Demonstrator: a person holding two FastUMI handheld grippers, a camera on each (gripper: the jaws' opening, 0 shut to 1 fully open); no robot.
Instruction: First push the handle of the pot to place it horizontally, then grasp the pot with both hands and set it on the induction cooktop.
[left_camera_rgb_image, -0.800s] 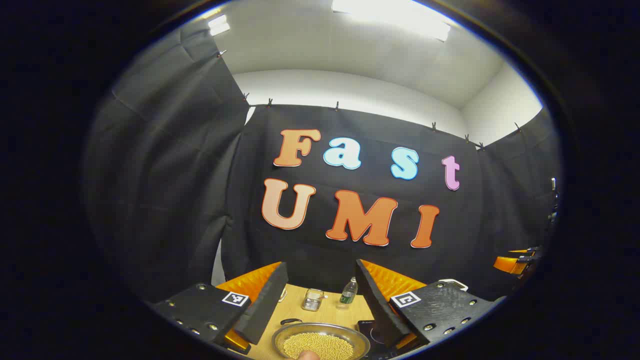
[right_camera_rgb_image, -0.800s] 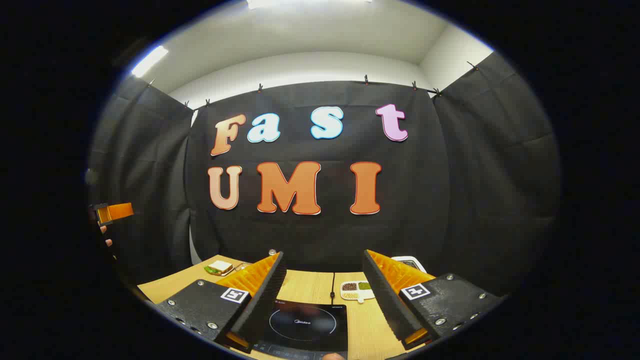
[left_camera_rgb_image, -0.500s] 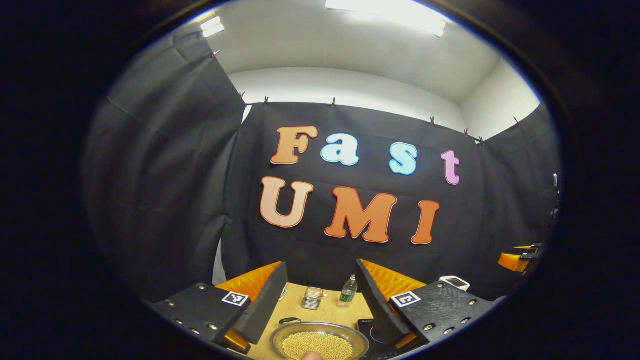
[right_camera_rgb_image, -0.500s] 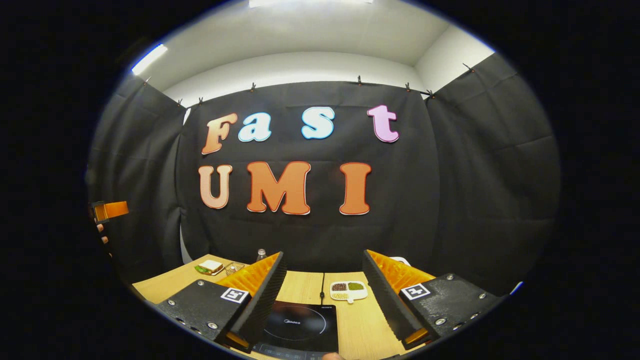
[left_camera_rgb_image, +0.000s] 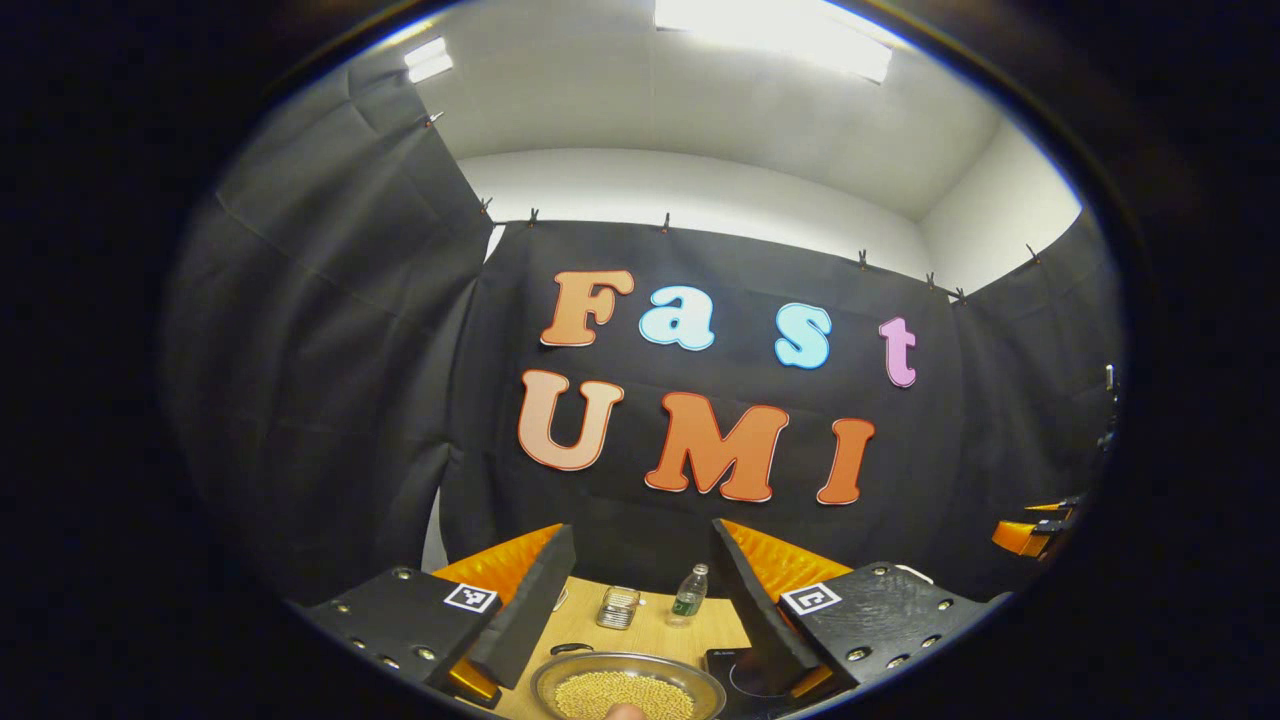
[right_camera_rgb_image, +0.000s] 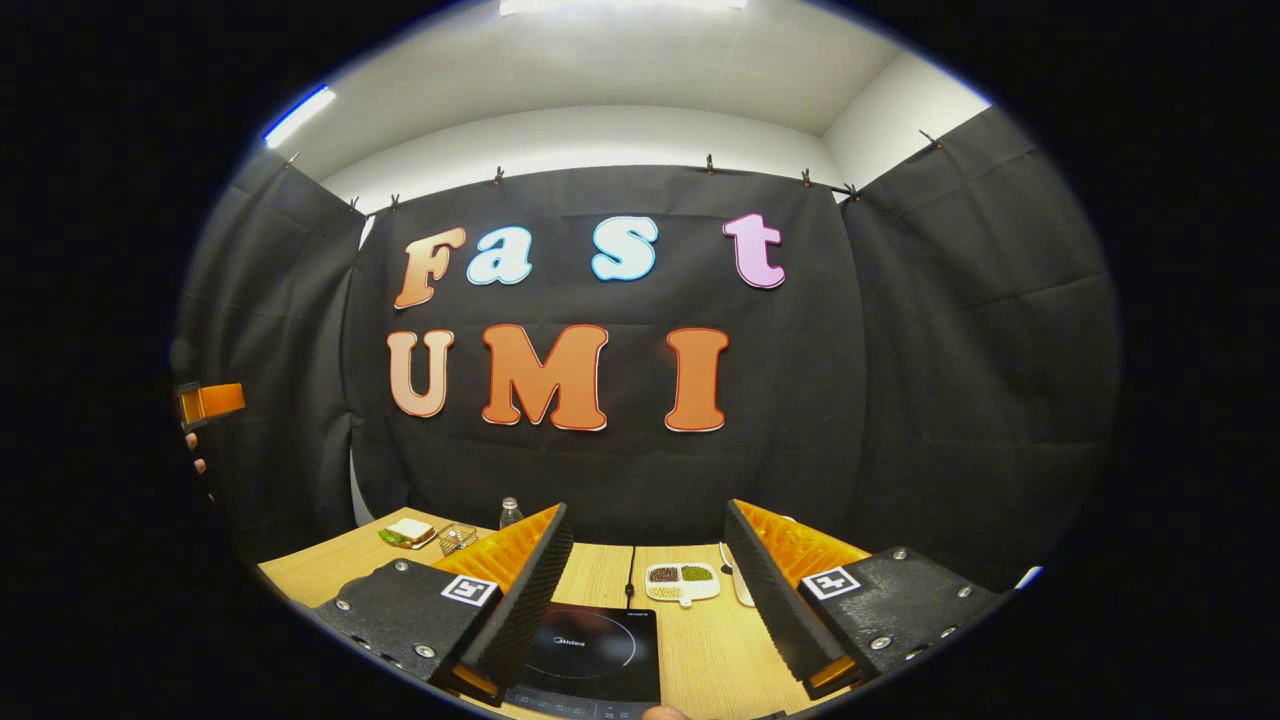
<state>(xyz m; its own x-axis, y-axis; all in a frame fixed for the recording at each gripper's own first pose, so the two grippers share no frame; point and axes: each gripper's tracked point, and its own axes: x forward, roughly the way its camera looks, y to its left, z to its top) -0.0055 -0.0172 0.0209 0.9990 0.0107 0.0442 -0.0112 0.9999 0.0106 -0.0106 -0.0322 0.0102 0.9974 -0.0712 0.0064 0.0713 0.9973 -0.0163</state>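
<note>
The pot (left_camera_rgb_image: 628, 692) is a shallow metal pan full of small yellow beans, low in the left gripper view, with its short dark handle (left_camera_rgb_image: 571, 648) at its far left rim. My left gripper (left_camera_rgb_image: 642, 535) hangs open above and in front of the pot, touching nothing. The black induction cooktop (right_camera_rgb_image: 592, 648) lies on the wooden table (right_camera_rgb_image: 700, 650) below my open right gripper (right_camera_rgb_image: 648, 515); its corner (left_camera_rgb_image: 738, 670) lies just right of the pot. At each view's side edge the other gripper is small: the right gripper (left_camera_rgb_image: 1030, 530), the left gripper (right_camera_rgb_image: 208, 402).
Behind the pot stand a small plastic bottle (left_camera_rgb_image: 687, 594) and a metal wire holder (left_camera_rgb_image: 618, 607). Past the cooktop lie its cable (right_camera_rgb_image: 630, 575) and a white dish of beans (right_camera_rgb_image: 680, 582). A sandwich (right_camera_rgb_image: 405, 532) sits at the far left of the table.
The right gripper view has swung a little to the right, so the cooktop and sandwich sit further left in it. The pot has slipped slightly lower in the left gripper view. Both grippers stay open.
</note>
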